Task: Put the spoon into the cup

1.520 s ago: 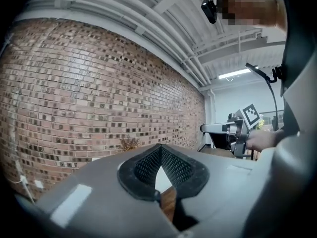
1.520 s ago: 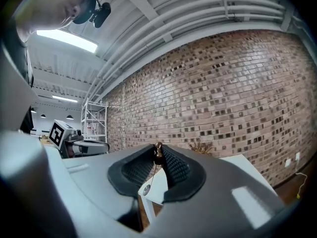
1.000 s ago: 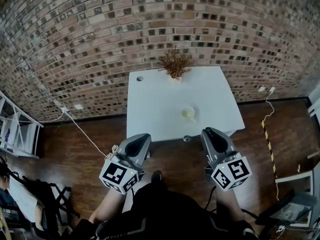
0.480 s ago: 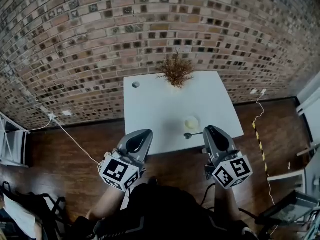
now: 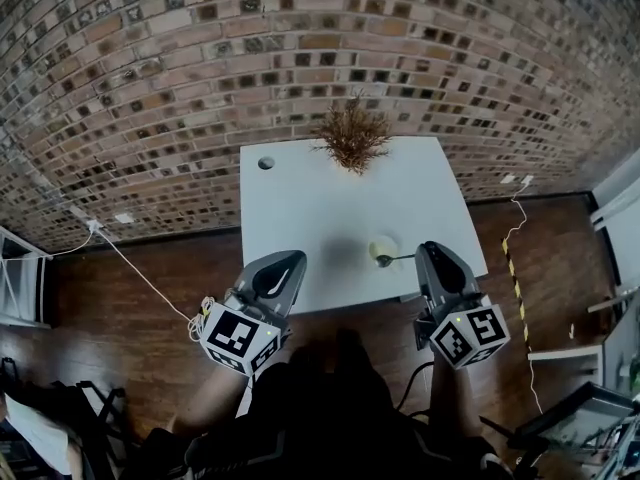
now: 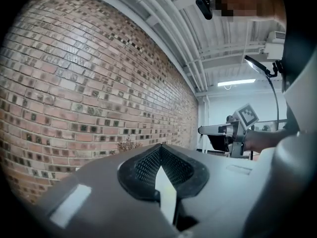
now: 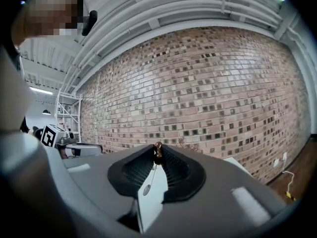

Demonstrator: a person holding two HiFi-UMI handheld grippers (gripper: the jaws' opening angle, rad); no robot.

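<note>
My right gripper (image 5: 428, 256) pinches the spoon (image 5: 398, 259) by its handle, bowl at the cup (image 5: 376, 245) rim; I should centre, lower slowly, then release.

The surface (image 5: 300, 218) looks smooth, matt white. The wall (image 5: 200, 68) is rough brick, the floor (image 5: 130, 298) glossy dark wood. The left tool (image 5: 290, 264) and right tool (image 5: 428, 252) are matt grey plastic with ribbed black pads (image 7: 174, 170). The spoon (image 5: 395, 260) gleams like metal.

Setting: loft-style lab or studio. Brick wall (image 5: 200, 68), wood floor (image 5: 130, 303), white table (image 5: 300, 203). Ceiling pipes (image 6: 171, 31) run exposed.
</note>
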